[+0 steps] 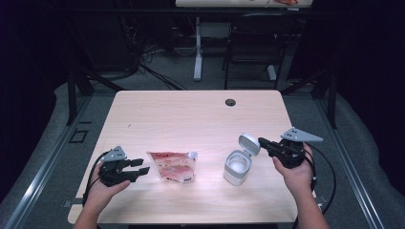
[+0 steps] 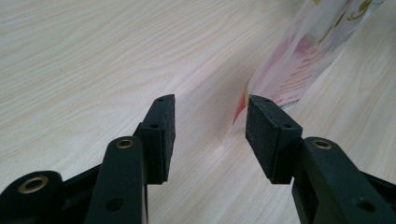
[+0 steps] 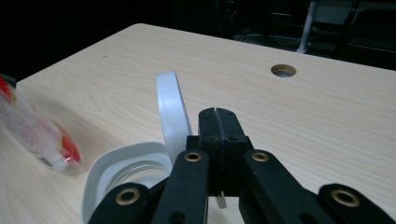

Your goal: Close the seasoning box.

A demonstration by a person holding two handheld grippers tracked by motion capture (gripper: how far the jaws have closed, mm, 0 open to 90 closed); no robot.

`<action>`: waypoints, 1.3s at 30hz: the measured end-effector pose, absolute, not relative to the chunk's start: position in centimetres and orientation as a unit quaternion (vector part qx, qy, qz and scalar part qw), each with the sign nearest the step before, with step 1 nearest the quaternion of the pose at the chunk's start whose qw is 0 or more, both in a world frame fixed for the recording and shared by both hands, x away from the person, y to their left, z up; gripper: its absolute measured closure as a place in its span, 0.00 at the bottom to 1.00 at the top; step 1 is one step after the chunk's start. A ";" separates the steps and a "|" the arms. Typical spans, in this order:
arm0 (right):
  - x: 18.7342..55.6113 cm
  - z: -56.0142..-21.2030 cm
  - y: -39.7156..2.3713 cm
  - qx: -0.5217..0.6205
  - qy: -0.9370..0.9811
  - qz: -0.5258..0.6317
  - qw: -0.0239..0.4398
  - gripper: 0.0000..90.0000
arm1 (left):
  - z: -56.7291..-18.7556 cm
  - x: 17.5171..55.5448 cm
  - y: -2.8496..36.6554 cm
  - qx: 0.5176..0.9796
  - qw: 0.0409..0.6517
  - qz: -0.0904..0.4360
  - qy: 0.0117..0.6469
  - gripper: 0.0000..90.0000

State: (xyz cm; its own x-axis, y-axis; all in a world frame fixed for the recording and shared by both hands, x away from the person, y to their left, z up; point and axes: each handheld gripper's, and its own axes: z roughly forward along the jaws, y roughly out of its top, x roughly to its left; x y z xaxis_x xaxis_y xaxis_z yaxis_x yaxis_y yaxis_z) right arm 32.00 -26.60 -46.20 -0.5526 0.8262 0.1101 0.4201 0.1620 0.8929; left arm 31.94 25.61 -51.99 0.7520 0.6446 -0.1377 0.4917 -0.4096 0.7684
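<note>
Right gripper (image 1: 263, 142), jaws together and empty, sits just behind the open container's (image 1: 237, 167) raised lid (image 1: 249, 143). Left gripper (image 1: 139, 166), jaws apart, faces the pouch (image 1: 173, 166) just beside it near the tabletop's (image 1: 191, 114) front edge.

A pale wood-grain worktop (image 1: 200, 114) fills the middle of the room, lit brightly from above while everything around it falls into near darkness. A small round cable hole (image 1: 230, 102) sits near its far edge. The floor (image 1: 167, 76) is grey carpet, with dark cables (image 1: 153, 67) trailing across it beyond the worktop. Farther back stands a white table leg (image 1: 197, 47) under another light tabletop (image 1: 229, 3), and beside it a black chair (image 1: 253, 43). Black frame struts (image 1: 76, 86) rise at both sides, and a metal rail (image 1: 38, 167) runs along the floor at the left.
</note>
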 end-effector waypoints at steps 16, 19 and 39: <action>29.9 -47.5 -25.2 0.400 0.748 0.495 0.190 1.00 | -52.0 31.9 25.9 0.828 0.430 0.097 0.346 0.59; 29.4 -47.8 -25.2 0.398 0.749 0.494 0.192 1.00 | -52.0 31.9 26.0 0.827 0.431 0.097 0.348 0.59; 28.7 -51.5 -28.2 0.451 0.744 0.442 0.220 0.91 | -53.1 32.3 26.7 0.820 0.410 0.126 0.379 0.51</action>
